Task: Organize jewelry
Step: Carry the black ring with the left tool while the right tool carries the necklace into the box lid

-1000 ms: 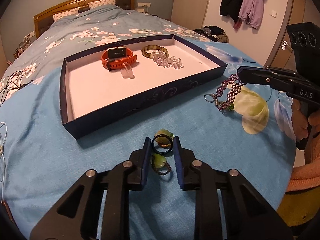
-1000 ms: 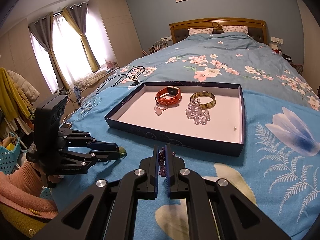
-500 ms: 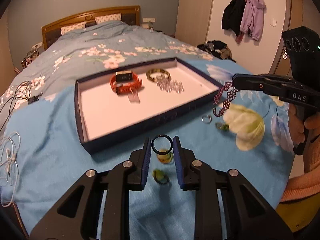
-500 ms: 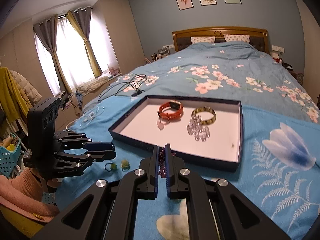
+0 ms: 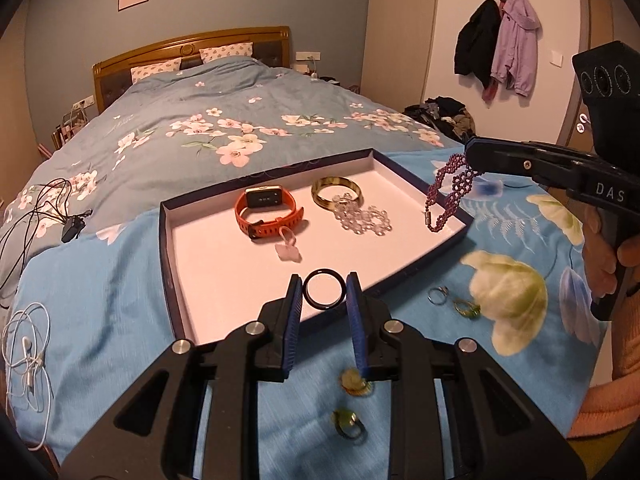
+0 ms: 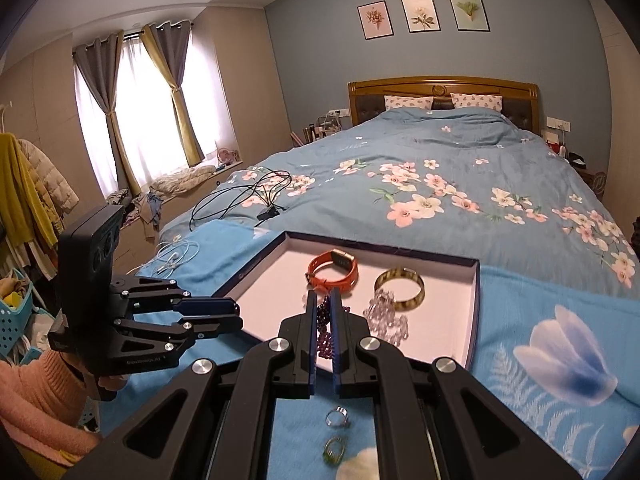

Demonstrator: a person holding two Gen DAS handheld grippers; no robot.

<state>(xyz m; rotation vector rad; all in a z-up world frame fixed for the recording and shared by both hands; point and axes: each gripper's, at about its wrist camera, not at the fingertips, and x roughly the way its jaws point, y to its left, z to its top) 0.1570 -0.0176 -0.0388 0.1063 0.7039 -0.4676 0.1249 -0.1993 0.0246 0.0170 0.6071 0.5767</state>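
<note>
Black ring (image 5: 324, 290) pinched in left gripper (image 5: 324, 294), raised over near rim of tray (image 5: 168, 240). Purple beaded bracelet (image 5: 450, 192) clamped in nearly closed right gripper (image 6: 324, 312), dangling above tray's right edge. Inside tray: orange watch (image 5: 266, 216), gold bangle (image 5: 337, 196), clear beads (image 5: 364, 218).

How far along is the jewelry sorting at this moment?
Roughly halfway. Done: the tray already holds an orange watch, a gold bangle, a clear bead bracelet and a small pale charm. In hand: the left gripper grips a black ring; the right gripper a purple bead bracelet. Left: four rings on the blanket.
</note>
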